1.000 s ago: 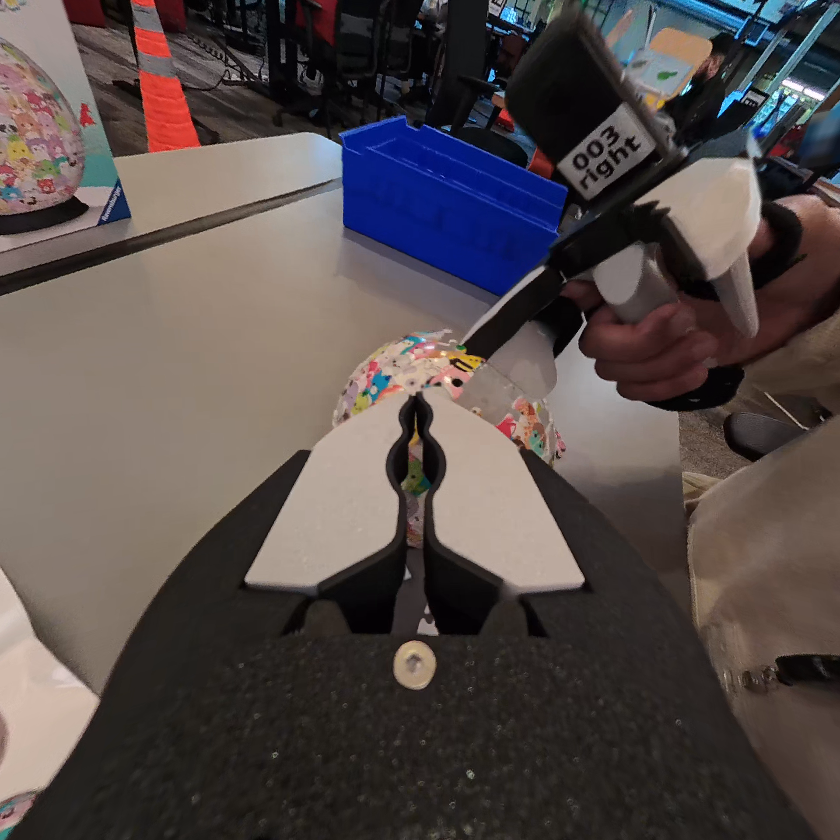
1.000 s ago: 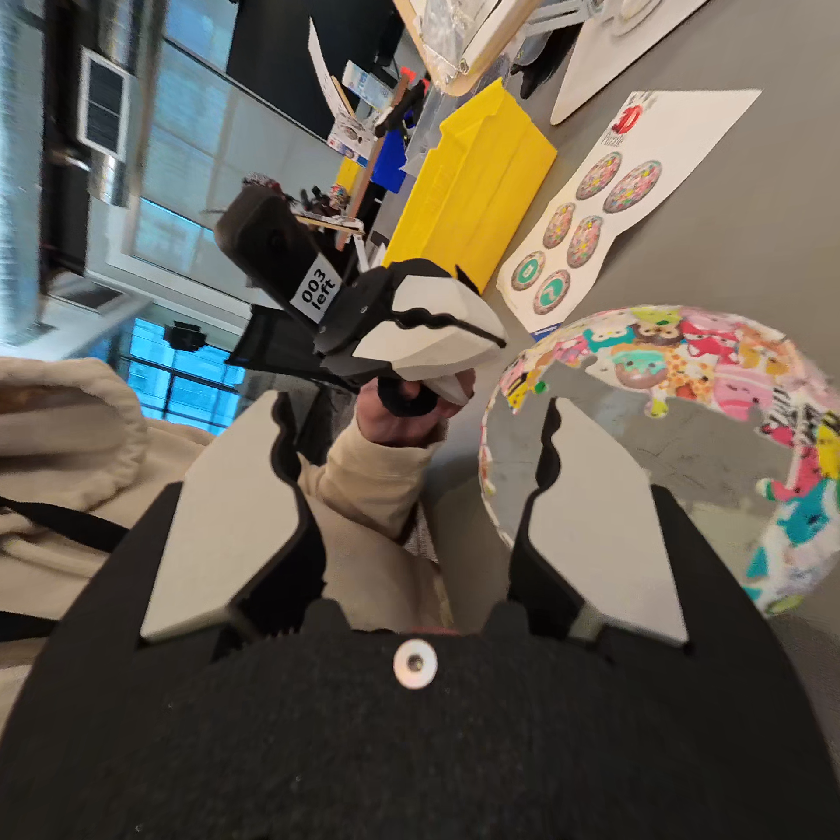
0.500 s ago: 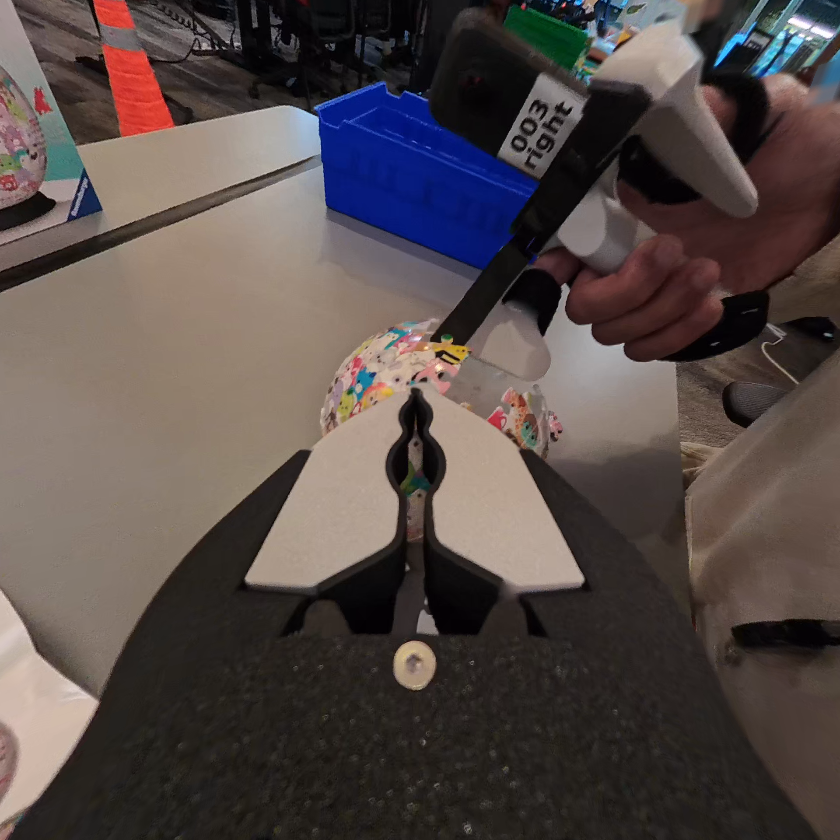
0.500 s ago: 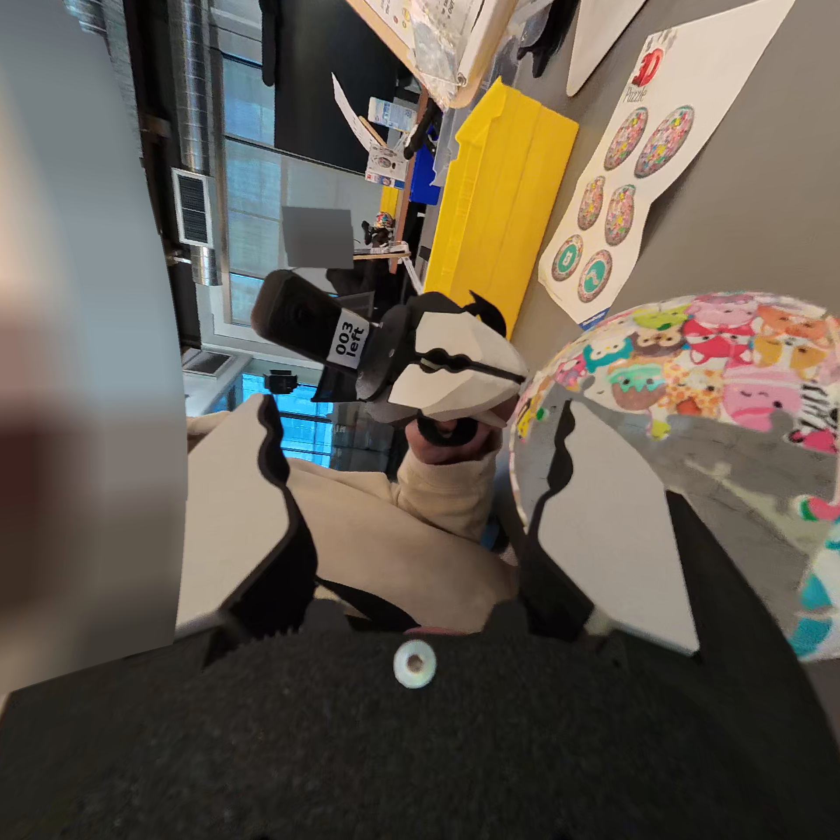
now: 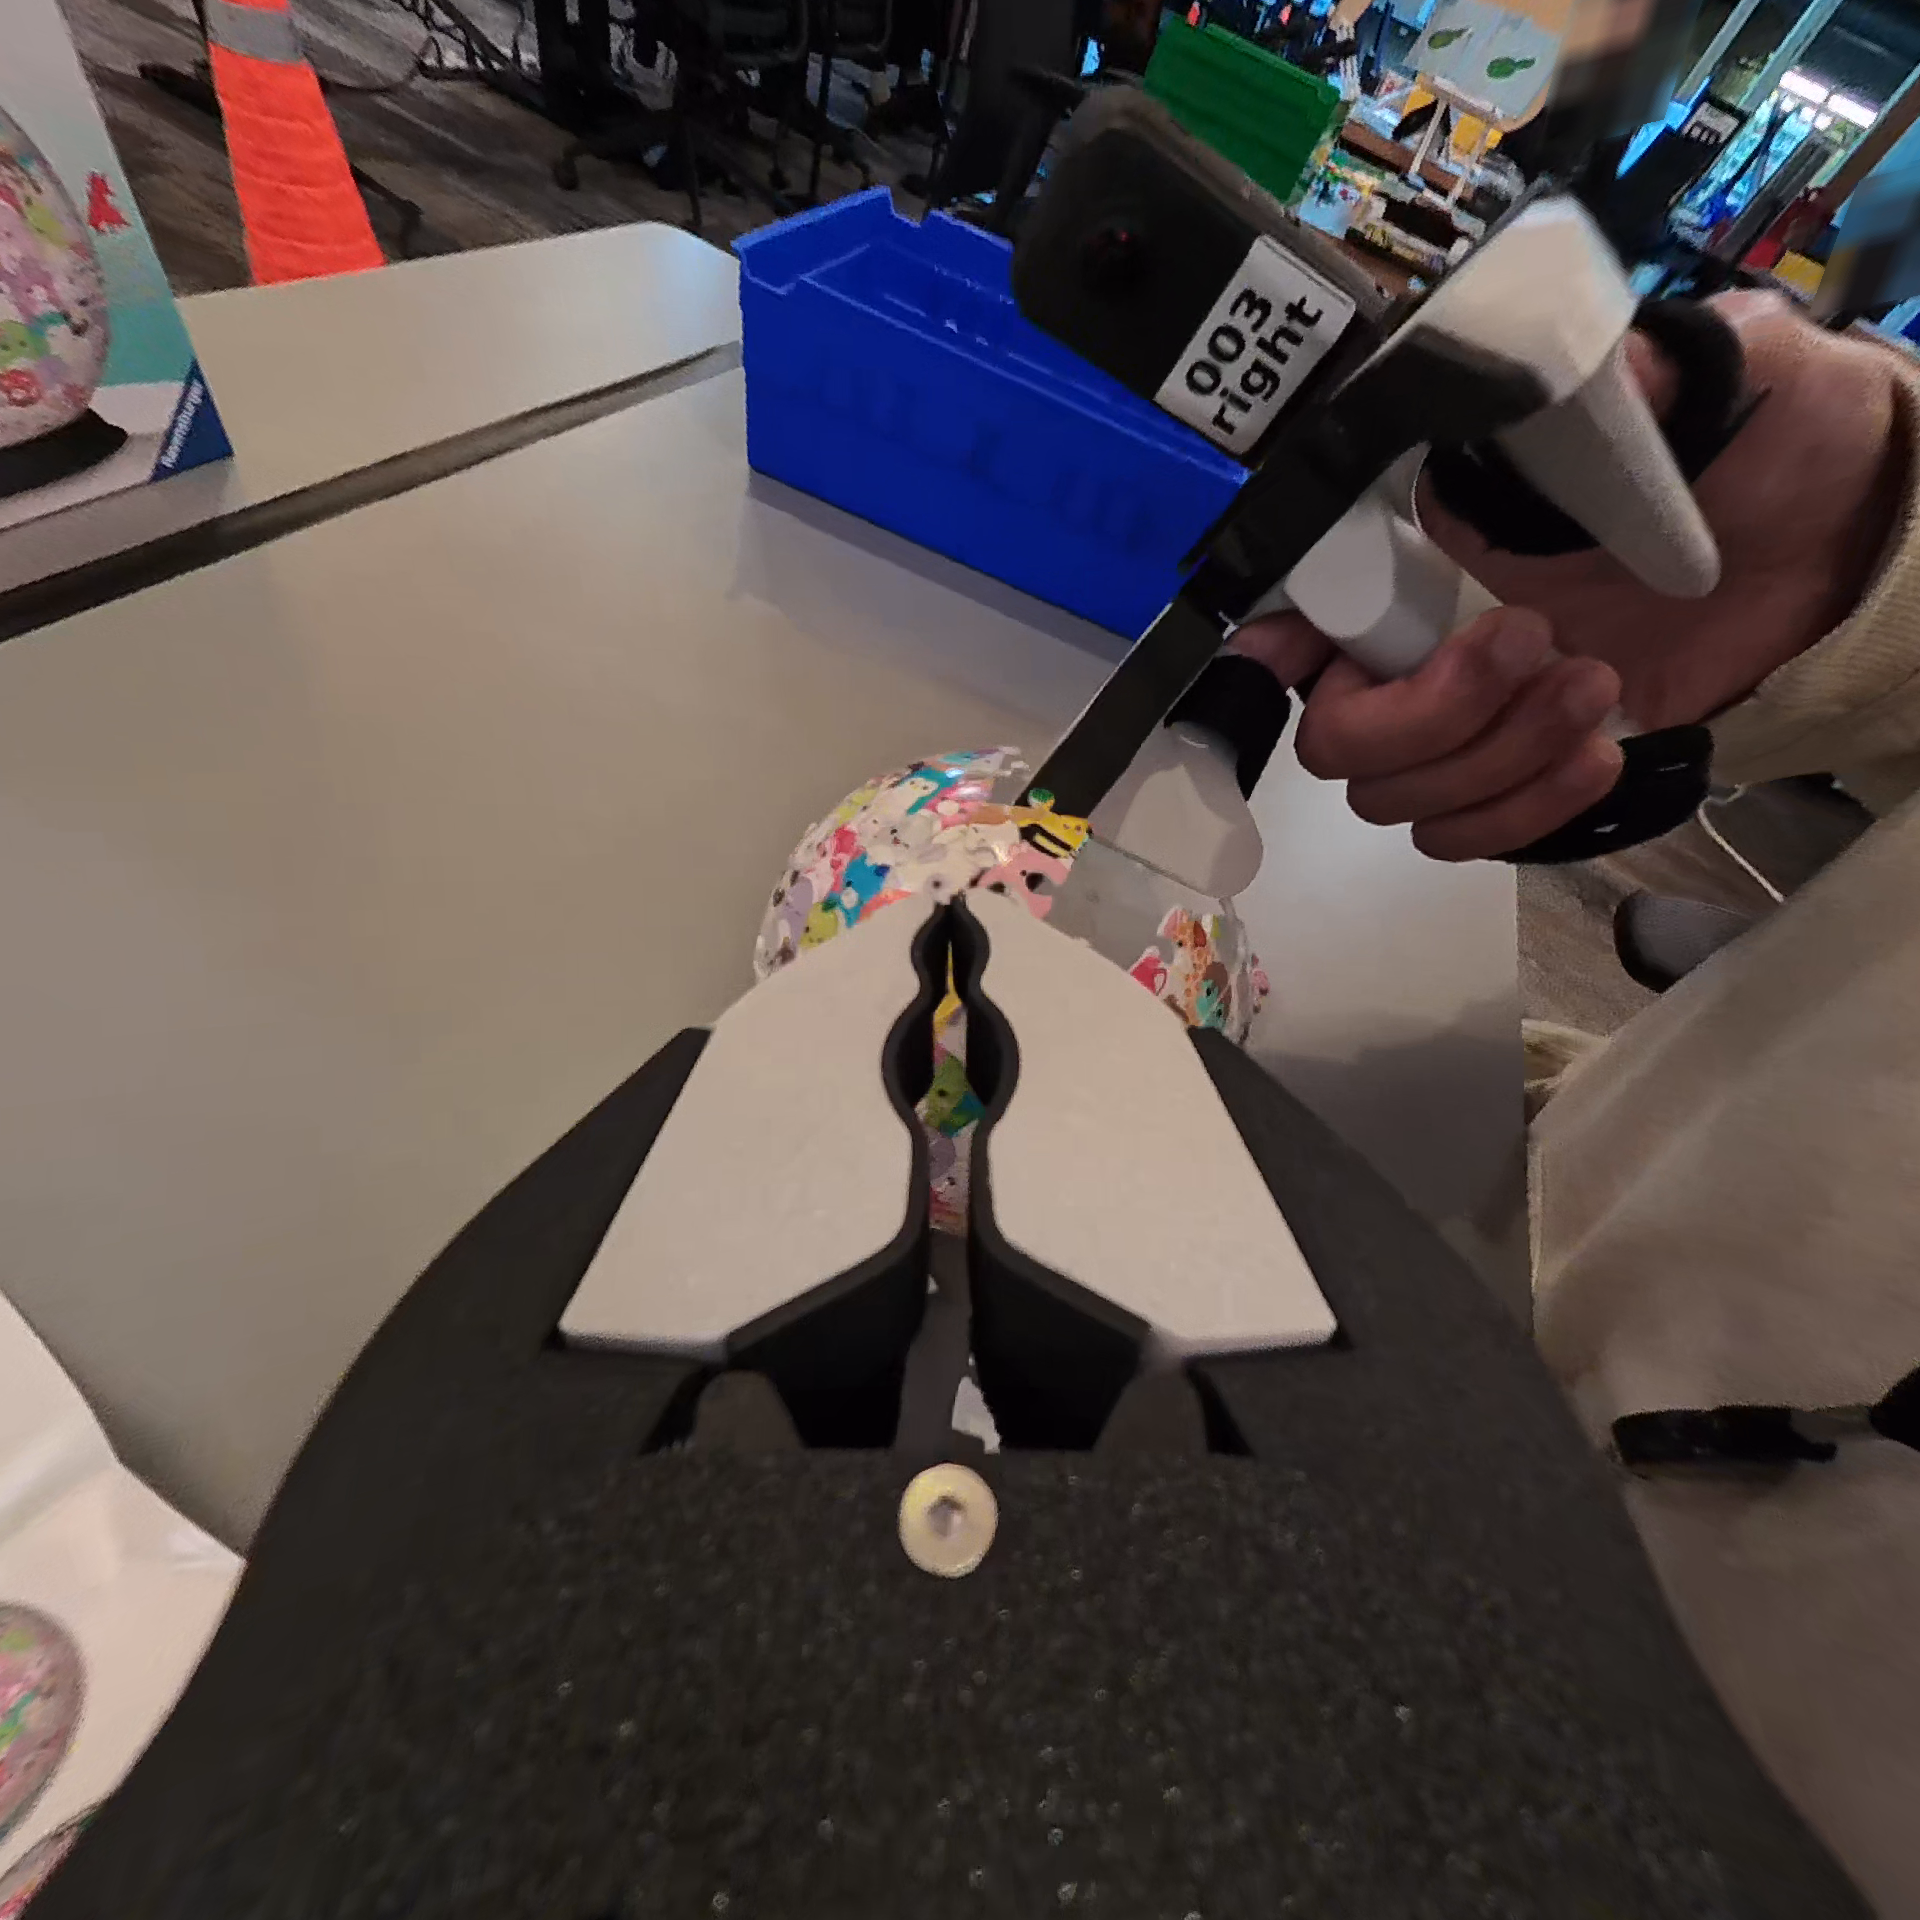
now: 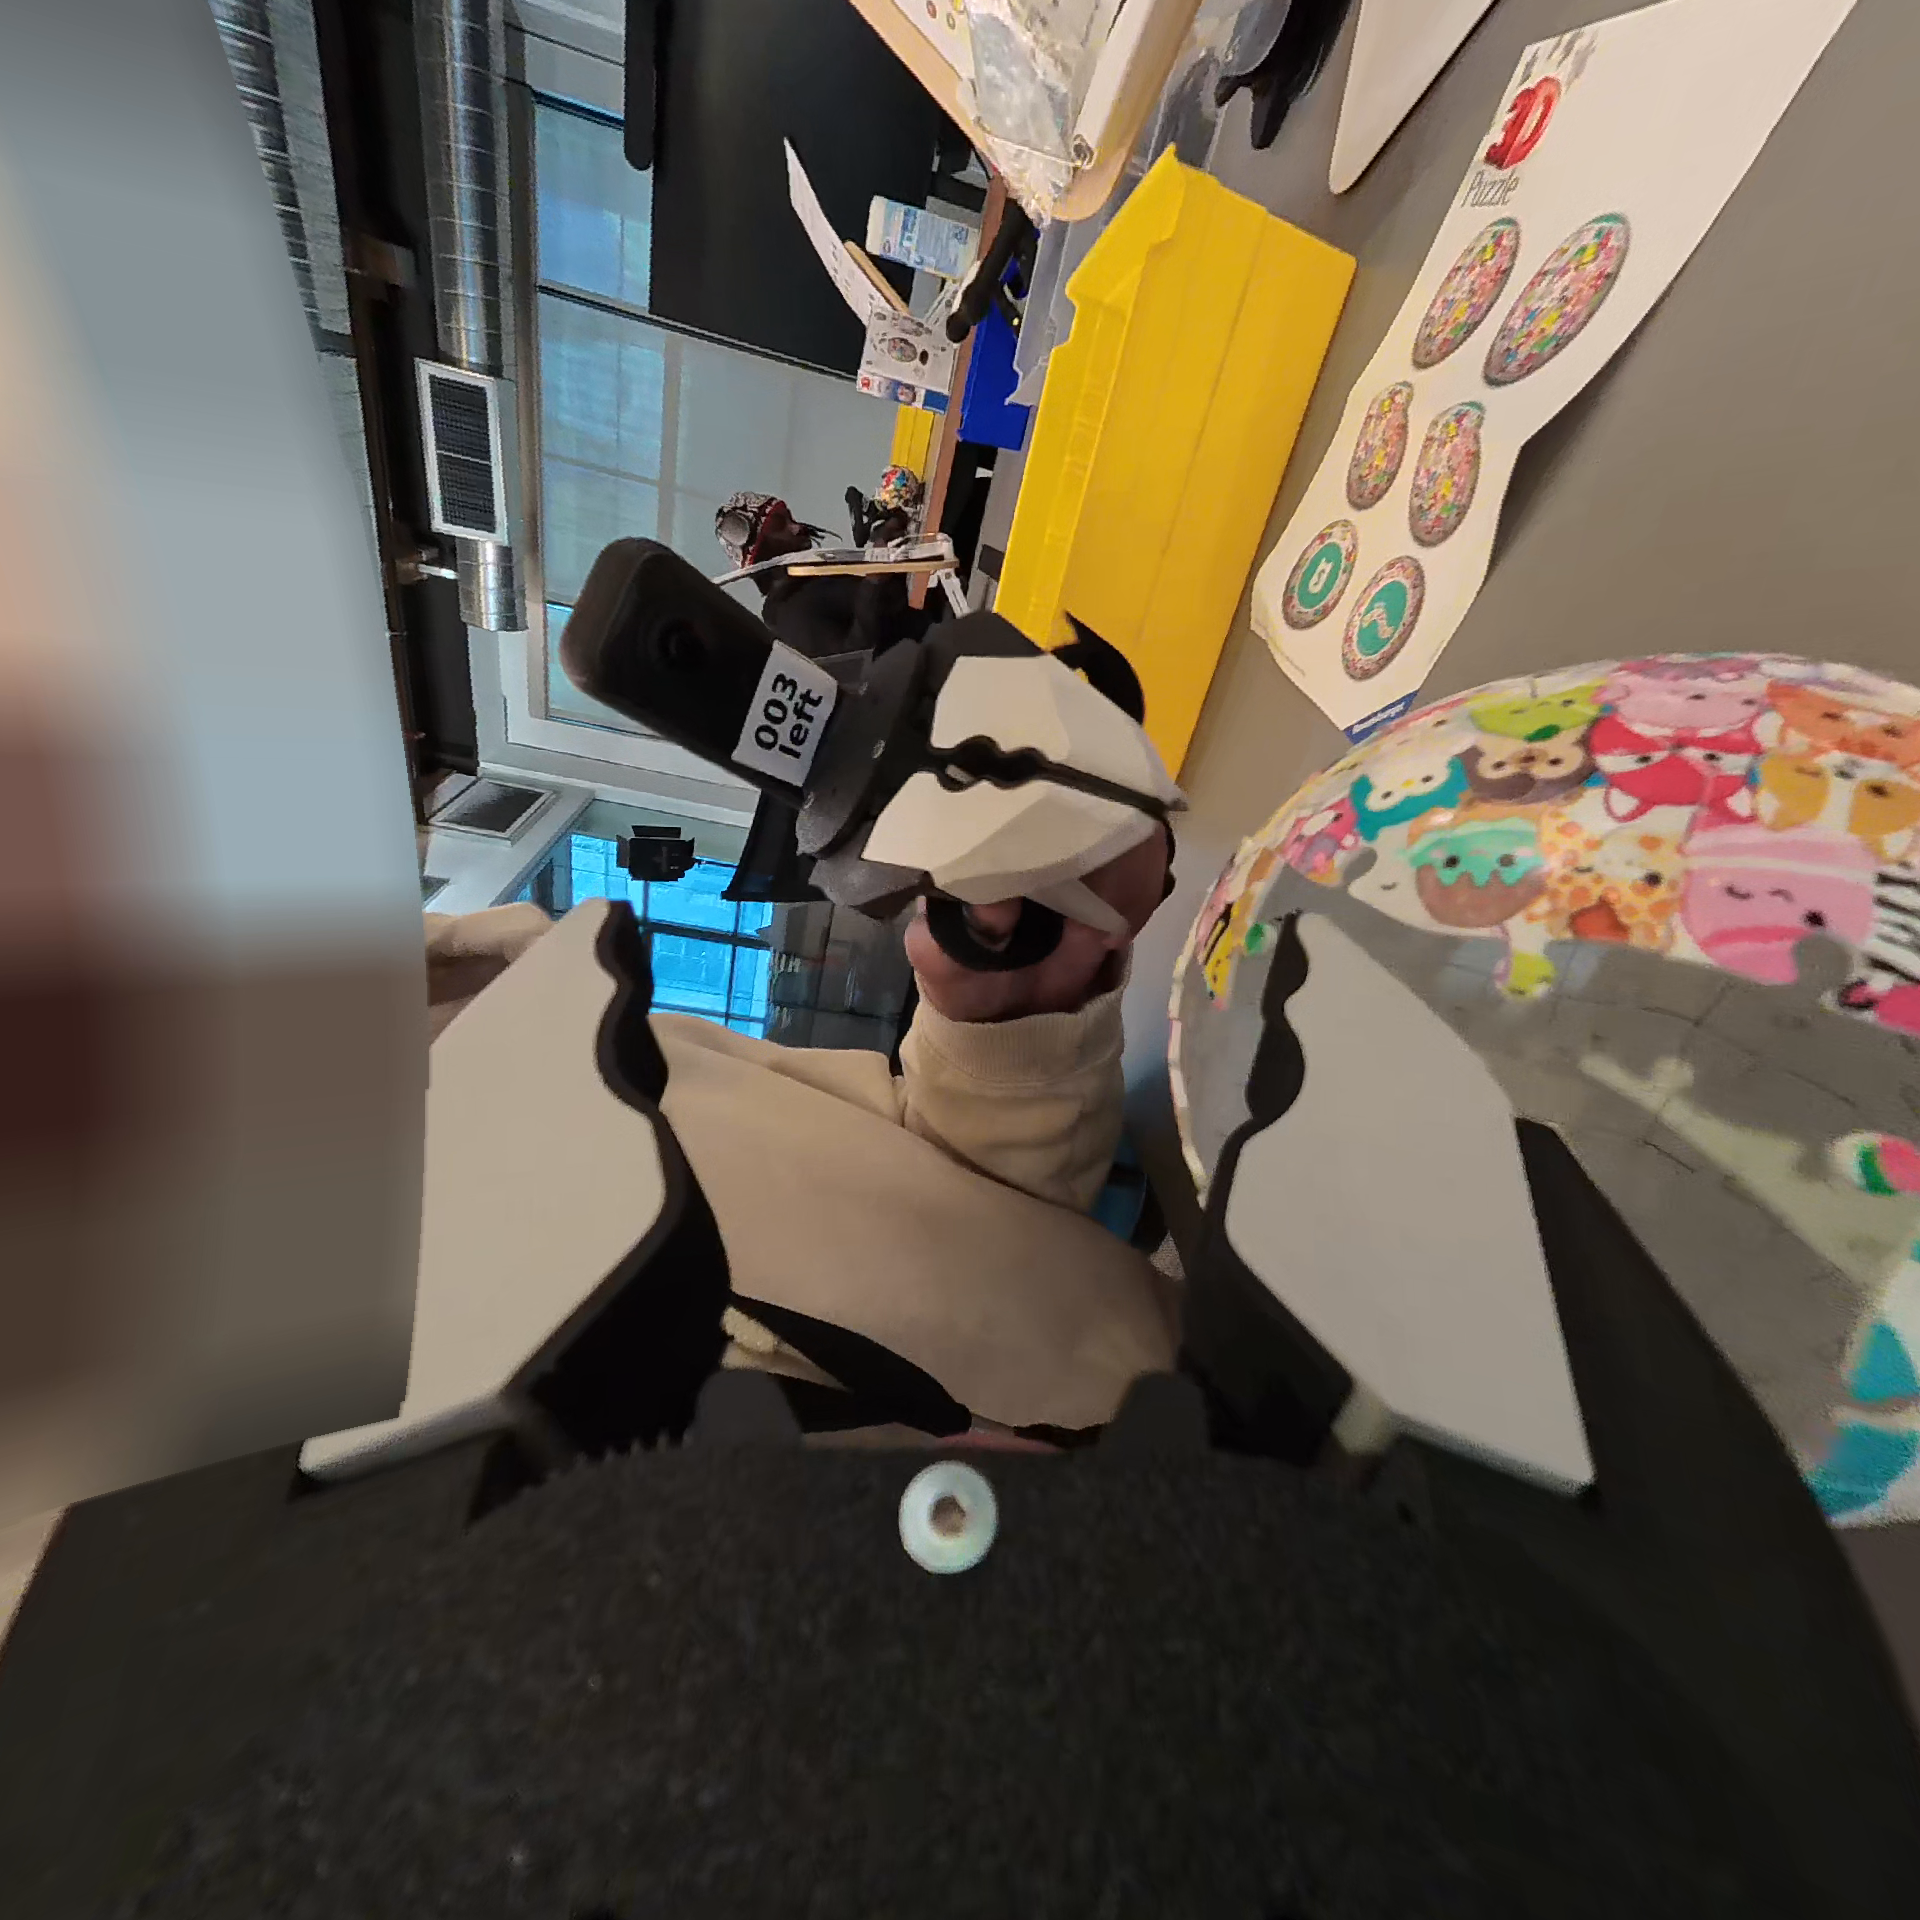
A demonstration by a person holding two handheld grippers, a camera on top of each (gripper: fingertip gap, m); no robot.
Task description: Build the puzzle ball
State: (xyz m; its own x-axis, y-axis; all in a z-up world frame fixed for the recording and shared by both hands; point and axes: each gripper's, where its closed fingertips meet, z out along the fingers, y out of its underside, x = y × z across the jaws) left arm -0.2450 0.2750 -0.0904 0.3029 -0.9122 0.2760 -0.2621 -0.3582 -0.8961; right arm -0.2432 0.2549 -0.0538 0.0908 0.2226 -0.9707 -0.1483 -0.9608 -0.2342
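Note:
The partly built puzzle ball (image 5: 894, 842) is a colourful cartoon-printed shell on the grey table, with an open gap that shows its grey inside (image 6: 1621, 1029). My left gripper (image 5: 951, 914) is shut on a colourful puzzle piece (image 5: 951, 1101), just in front of the ball. It also shows in the right wrist view (image 6: 1164, 805), close to the ball's rim. My right gripper (image 6: 951, 920) is open, and its right finger (image 6: 1382, 1143) lies over the ball's gap. In the left wrist view the right gripper (image 5: 1122, 831) comes down from the upper right onto the ball's top edge.
A blue bin (image 5: 956, 416) stands behind the ball. A yellow bin (image 6: 1174, 447) and a printed instruction sheet (image 6: 1507, 364) lie beyond it. The puzzle box (image 5: 62, 312) is at far left, near an orange cone (image 5: 291, 135). The table edge and a beige sleeve (image 5: 1714, 1195) are at right.
The right gripper has tilted and its body has swung higher, with its finger staying at the ball's gap. The left gripper stays shut on the piece in front of the ball.

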